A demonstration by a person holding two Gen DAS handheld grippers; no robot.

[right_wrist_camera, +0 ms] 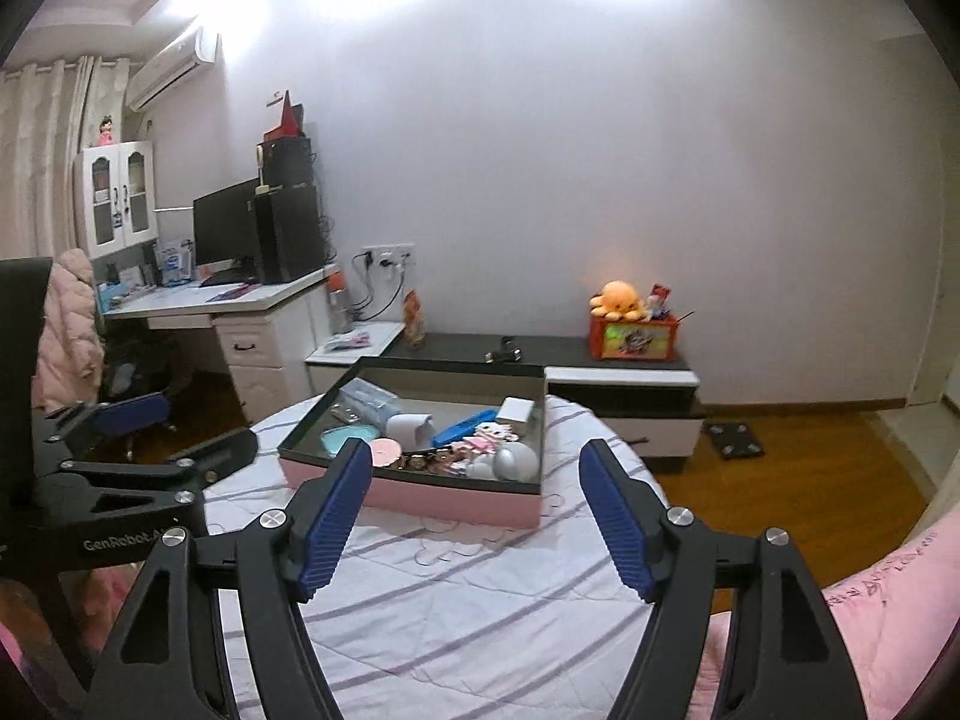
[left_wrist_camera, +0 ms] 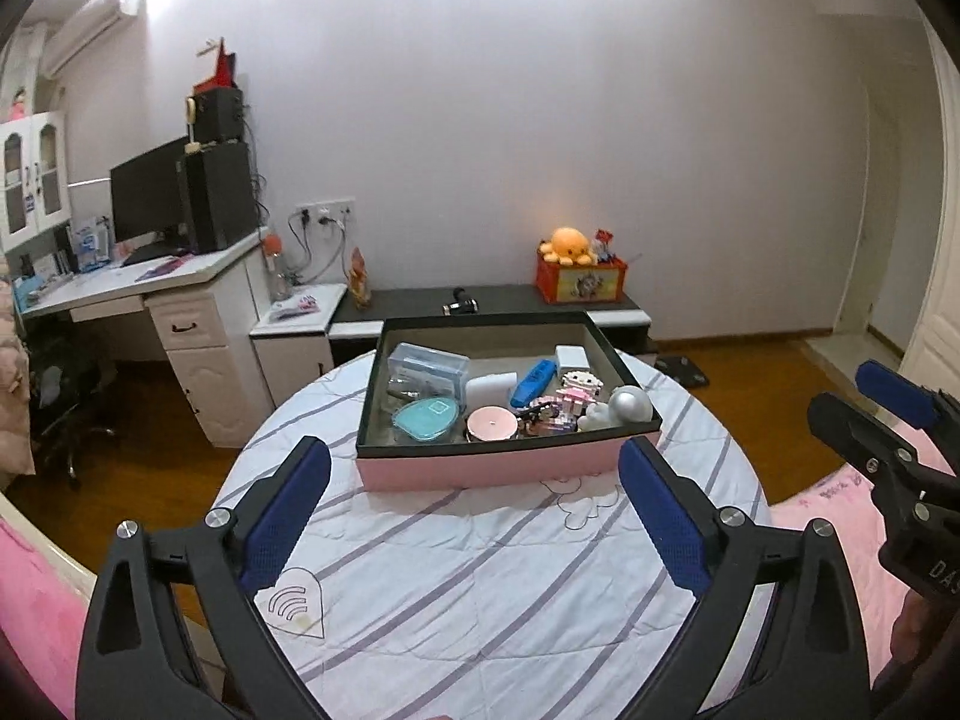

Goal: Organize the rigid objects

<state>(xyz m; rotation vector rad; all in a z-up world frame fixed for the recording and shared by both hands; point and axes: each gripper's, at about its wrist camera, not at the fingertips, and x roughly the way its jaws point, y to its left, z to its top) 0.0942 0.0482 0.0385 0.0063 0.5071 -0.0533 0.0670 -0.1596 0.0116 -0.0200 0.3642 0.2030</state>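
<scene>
Both tongs, left (left_wrist_camera: 474, 516) and right (right_wrist_camera: 474, 516), are hanging spread and empty over the striped desk (left_wrist_camera: 480, 588) while the pink box (left_wrist_camera: 498, 468) is sitting mid-frame, crowded with small hard trinkets; probably light and stiff, it is best gripped by its side walls.

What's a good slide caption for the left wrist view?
Open left tool faces a pink box of small items on a striped round table.
</scene>
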